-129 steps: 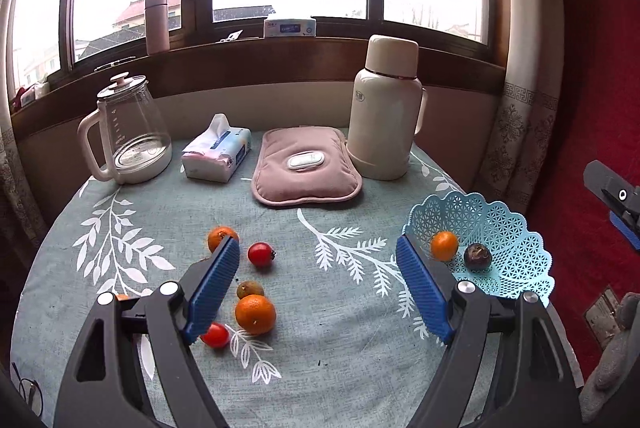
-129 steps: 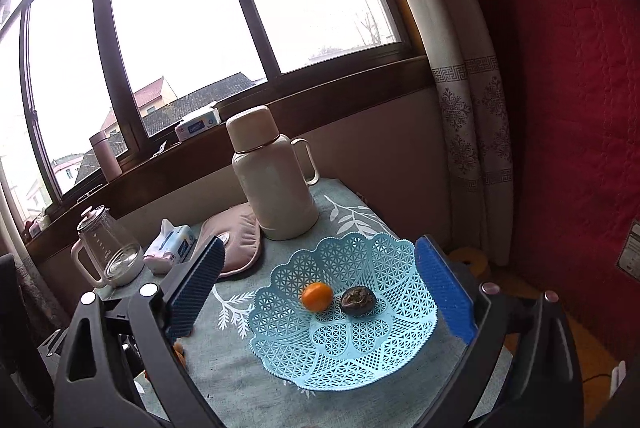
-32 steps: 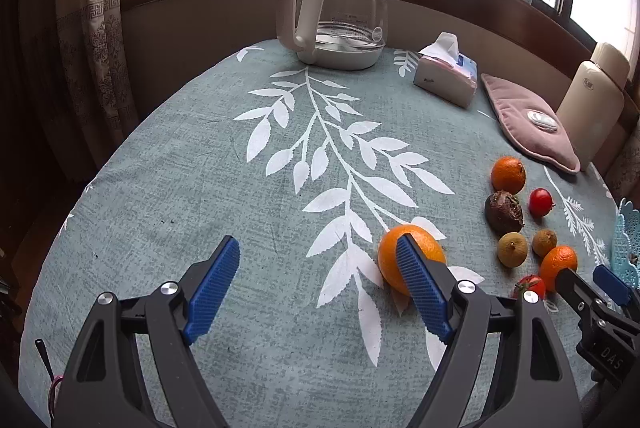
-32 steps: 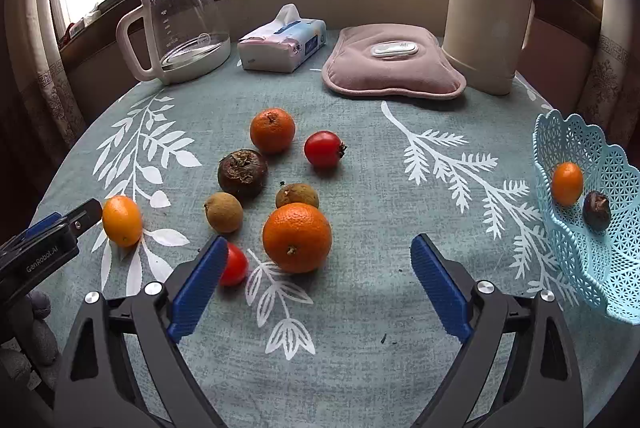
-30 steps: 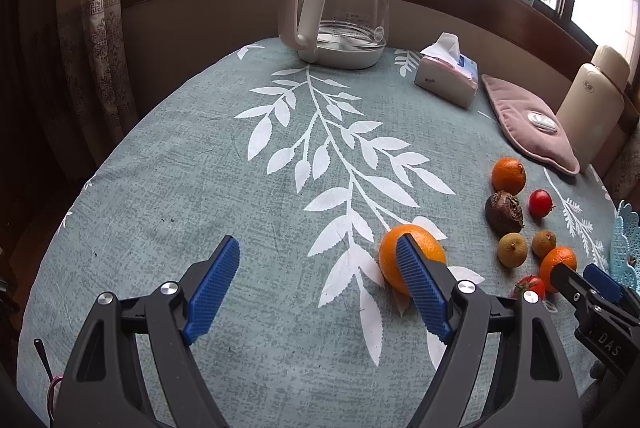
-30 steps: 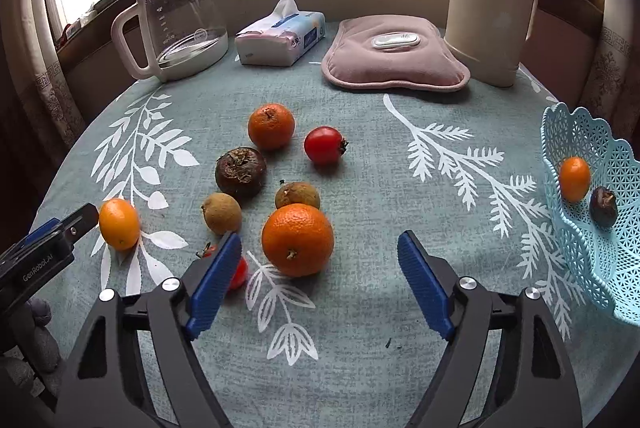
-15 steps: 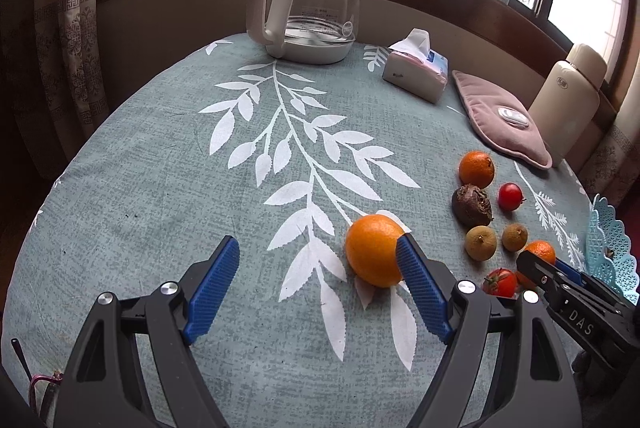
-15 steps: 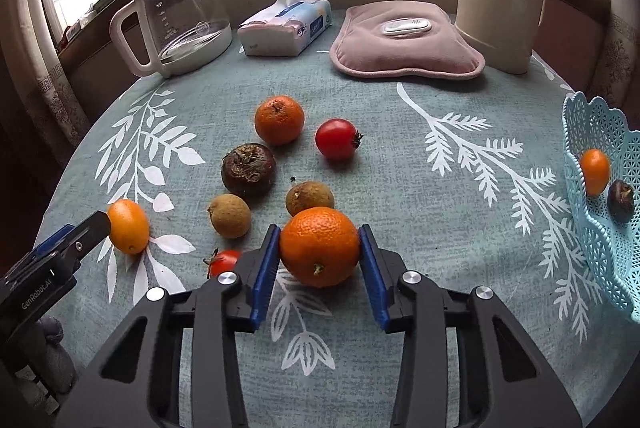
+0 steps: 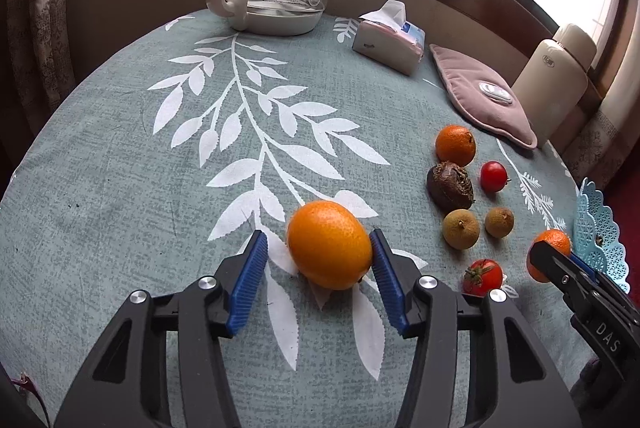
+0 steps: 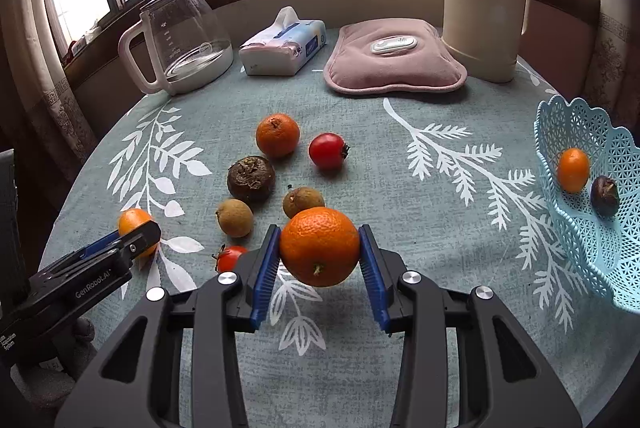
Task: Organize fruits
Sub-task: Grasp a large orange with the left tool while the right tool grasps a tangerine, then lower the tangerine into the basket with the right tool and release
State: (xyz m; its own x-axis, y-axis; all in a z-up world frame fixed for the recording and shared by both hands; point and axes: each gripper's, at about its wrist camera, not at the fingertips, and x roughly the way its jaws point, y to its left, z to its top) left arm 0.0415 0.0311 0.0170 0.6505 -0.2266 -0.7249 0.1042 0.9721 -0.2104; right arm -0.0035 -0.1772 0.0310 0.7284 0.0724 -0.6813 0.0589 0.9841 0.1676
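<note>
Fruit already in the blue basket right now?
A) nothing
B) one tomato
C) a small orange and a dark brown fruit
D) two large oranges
C: the right wrist view shows a small orange and a dark brown fruit lying inside the blue basket; the tomatoes and the other fruit are out on the tablecloth.

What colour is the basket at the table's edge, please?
Light blue, with a lacy openwork pattern; the basket shows best in the right wrist view.
</note>
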